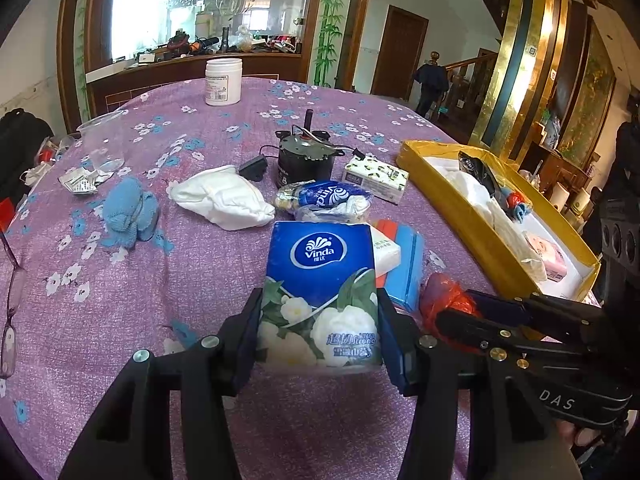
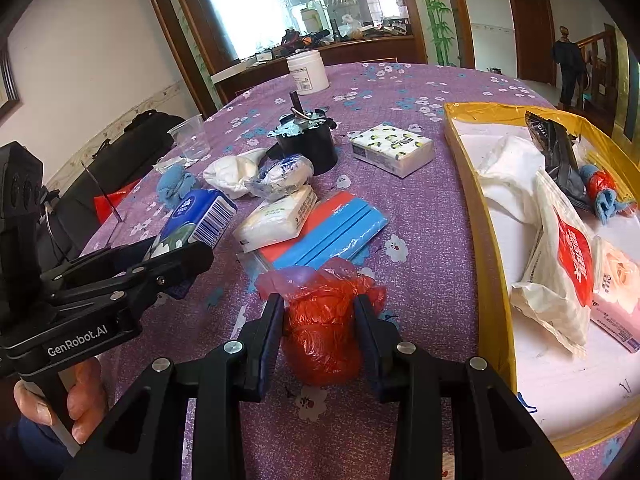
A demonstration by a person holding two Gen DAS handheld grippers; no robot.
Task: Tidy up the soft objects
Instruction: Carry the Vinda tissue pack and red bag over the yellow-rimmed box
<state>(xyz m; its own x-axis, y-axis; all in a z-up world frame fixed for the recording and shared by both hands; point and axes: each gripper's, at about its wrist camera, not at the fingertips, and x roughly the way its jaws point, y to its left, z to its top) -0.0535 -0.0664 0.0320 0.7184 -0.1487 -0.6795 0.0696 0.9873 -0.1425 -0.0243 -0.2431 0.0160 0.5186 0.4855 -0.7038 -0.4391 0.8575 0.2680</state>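
My left gripper (image 1: 318,312) is shut on a blue Vinda tissue pack (image 1: 320,280), held just above the purple cloth; from the right wrist view the same pack (image 2: 200,220) sticks out of the left gripper (image 2: 168,260). Between the pads of my right gripper (image 2: 318,316) sits a crumpled red plastic bag (image 2: 324,328), gripped on both sides; this red bag (image 1: 444,304) also shows beside the right gripper (image 1: 480,312) in the left wrist view. A yellow box (image 2: 484,280) with soft items inside stands to the right.
On the table lie a blue knit toy (image 1: 128,212), white cloth (image 1: 224,200), a rolled Vinda pack (image 1: 324,200), a patterned tissue pack (image 2: 392,148), a white tissue pack (image 2: 276,216), a blue-orange packet (image 2: 324,232), a black motor (image 2: 308,140), a white jar (image 1: 223,81) and glasses (image 1: 10,300).
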